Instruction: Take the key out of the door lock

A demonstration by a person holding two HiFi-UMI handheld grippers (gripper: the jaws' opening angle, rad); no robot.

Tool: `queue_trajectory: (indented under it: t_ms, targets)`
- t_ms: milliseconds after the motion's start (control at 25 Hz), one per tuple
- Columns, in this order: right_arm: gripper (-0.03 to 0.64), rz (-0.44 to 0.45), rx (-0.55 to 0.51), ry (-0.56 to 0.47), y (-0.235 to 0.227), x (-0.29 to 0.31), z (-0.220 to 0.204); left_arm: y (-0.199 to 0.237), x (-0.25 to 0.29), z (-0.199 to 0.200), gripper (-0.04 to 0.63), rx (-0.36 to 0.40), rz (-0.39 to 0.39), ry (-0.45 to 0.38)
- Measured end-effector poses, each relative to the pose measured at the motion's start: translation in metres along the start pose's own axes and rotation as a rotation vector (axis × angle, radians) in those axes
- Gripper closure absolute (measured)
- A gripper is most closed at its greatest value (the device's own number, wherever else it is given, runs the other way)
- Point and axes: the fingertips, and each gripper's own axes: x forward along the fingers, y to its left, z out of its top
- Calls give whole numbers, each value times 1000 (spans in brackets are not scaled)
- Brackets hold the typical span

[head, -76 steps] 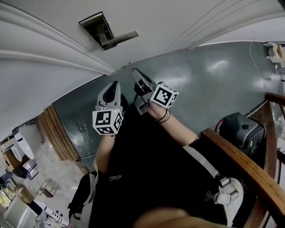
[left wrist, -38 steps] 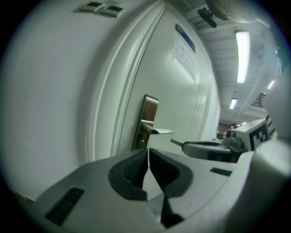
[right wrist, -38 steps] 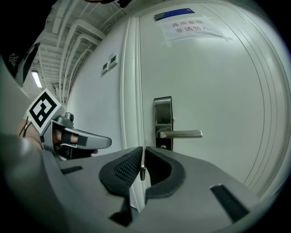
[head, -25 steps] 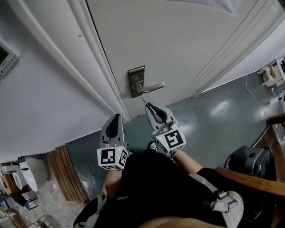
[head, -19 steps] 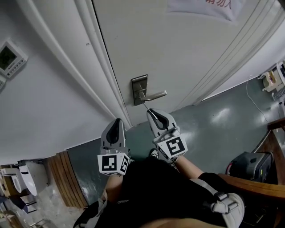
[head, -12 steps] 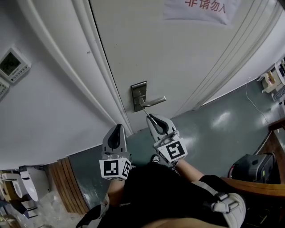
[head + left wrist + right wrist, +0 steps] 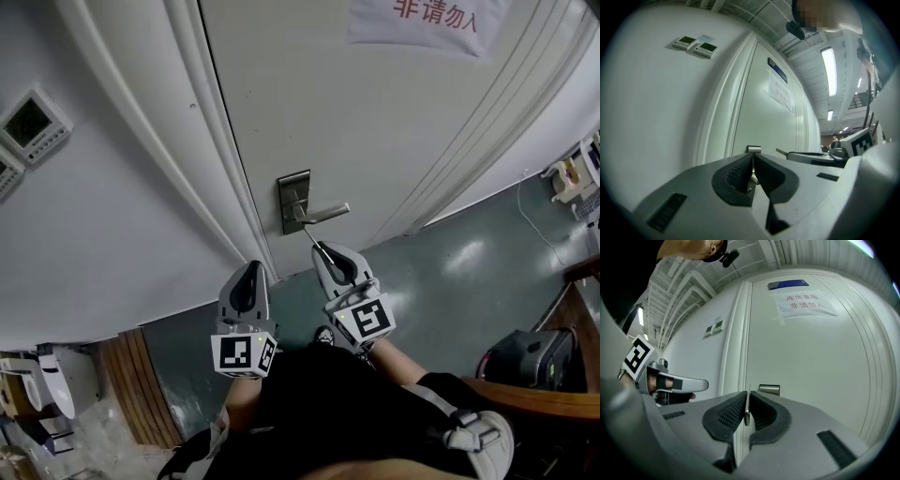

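Note:
A metal lock plate [image 7: 293, 200] with a lever handle [image 7: 323, 212] sits on the white door. My right gripper [image 7: 323, 251] is shut on a thin metal key [image 7: 308, 233] that points up at the plate's lower edge. In the right gripper view the key blade [image 7: 746, 412] stands pinched between the pads, with the lock plate [image 7: 769, 389] beyond it and a little to the right. My left gripper [image 7: 251, 272] hangs to the left, below the door frame, shut with nothing in it. In the left gripper view, the lock plate [image 7: 753, 149] shows just over its closed tips.
A paper notice [image 7: 427, 21] with red print is stuck high on the door. Two wall control panels [image 7: 28, 117] are mounted left of the moulded door frame [image 7: 202, 141]. On the grey floor at the right stand a black case [image 7: 525, 352] and a wooden rail [image 7: 534, 398].
Three seconds ago both grippers hung low over the floor, far from the handle. They have risen to the lock, and over the last second they have barely moved.

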Motion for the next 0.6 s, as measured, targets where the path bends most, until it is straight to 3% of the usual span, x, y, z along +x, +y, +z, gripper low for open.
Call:
queue_trajectory:
  t_ms: [600]
  targets:
    - [586,-4,5,0,2,-6,-3,-2,-6,-7,566,-12,-3,6]
